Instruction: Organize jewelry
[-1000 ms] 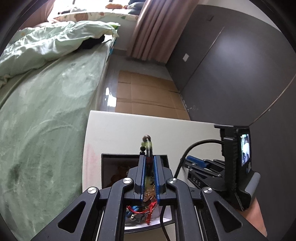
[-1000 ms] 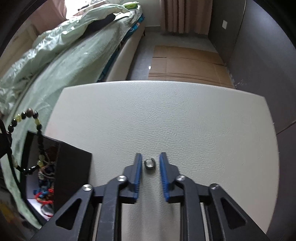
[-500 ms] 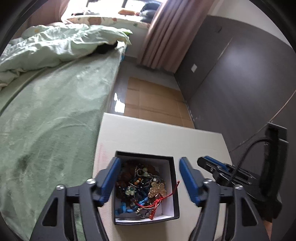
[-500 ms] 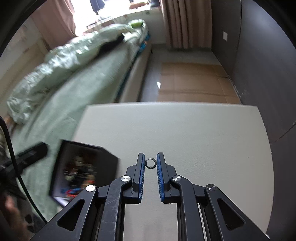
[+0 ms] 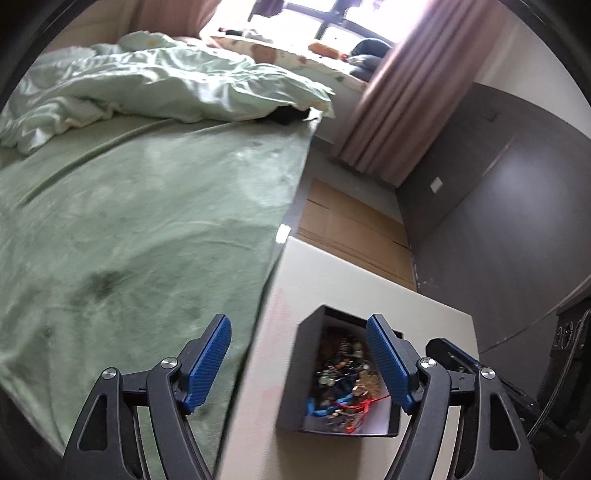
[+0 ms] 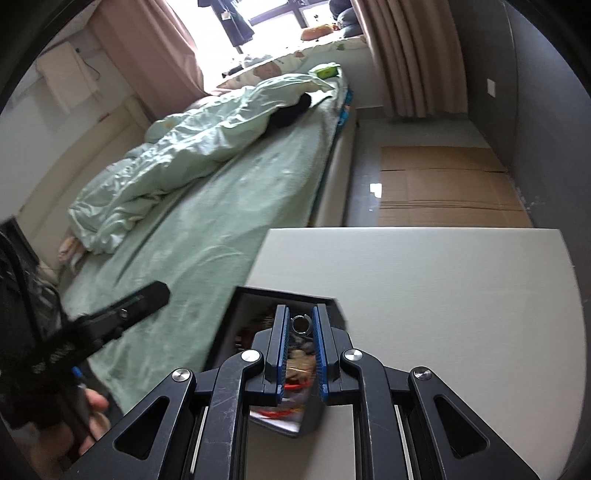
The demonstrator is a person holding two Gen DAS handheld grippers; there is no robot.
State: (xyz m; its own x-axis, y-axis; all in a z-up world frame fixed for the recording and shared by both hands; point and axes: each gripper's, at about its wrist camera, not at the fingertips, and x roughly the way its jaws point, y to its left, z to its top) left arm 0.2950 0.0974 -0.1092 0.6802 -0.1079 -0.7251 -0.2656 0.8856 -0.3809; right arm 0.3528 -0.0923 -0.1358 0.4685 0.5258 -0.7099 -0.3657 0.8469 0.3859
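Motion blurs the tangled jewelry in the black box, lower centre, its individual pieces impossible to distinguish.

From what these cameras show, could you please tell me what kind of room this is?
Most likely a bedroom: a bed with a rumpled pale green duvet, curtains beside a bright window, and a small white table.

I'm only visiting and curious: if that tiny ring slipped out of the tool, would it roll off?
Probably. The ring is a small round metal band, so likely light, stiff and apt to roll. Held over the open jewelry box, it would likely land among the tangled pieces.
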